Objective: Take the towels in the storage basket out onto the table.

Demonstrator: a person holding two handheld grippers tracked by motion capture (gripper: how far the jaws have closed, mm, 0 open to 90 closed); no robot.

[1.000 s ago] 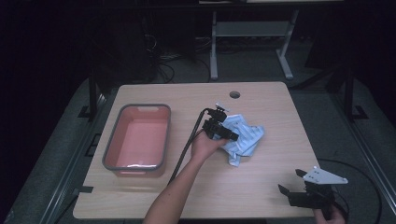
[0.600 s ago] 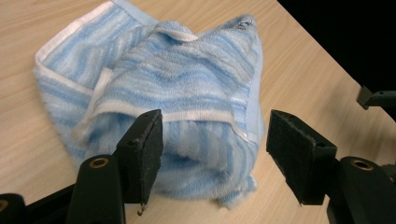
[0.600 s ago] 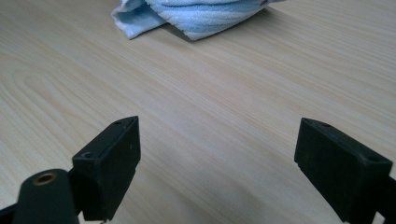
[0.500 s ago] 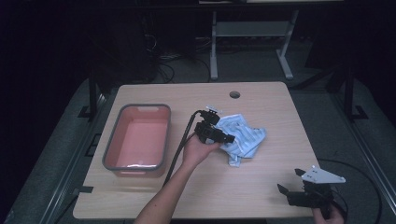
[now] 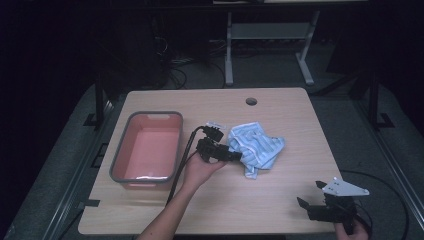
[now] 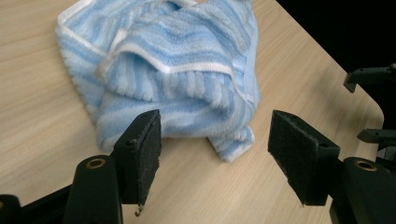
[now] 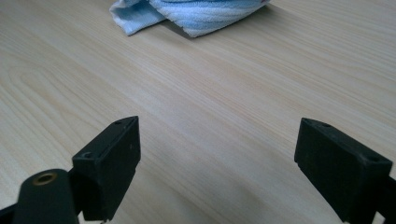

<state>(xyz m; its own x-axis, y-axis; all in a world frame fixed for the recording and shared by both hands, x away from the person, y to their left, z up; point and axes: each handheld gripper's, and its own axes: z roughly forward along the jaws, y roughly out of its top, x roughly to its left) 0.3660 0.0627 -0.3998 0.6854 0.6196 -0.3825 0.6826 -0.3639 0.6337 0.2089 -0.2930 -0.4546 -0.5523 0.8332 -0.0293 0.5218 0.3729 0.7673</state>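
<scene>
The right gripper [image 7: 217, 165] has its jaws spread wide above bare table [image 7: 224, 88], nothing between them. A blue striped towel [image 7: 187, 11] lies crumpled well beyond, at the view's top edge.

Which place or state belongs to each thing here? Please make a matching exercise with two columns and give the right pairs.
Column one:
1. striped towel
2. pink bin
3. left tongs
4. right tongs

Column two:
a. near the front right corner of the table, open, nothing between the jaws
b. crumpled near the middle of the table
c. on the left part of the table, with nothing inside
d. open, just before the towel's edge, not gripping it

The left tongs have just been opening; the towel lies beyond their pads.

Pairs: 1-b, 2-c, 3-d, 4-a
</scene>
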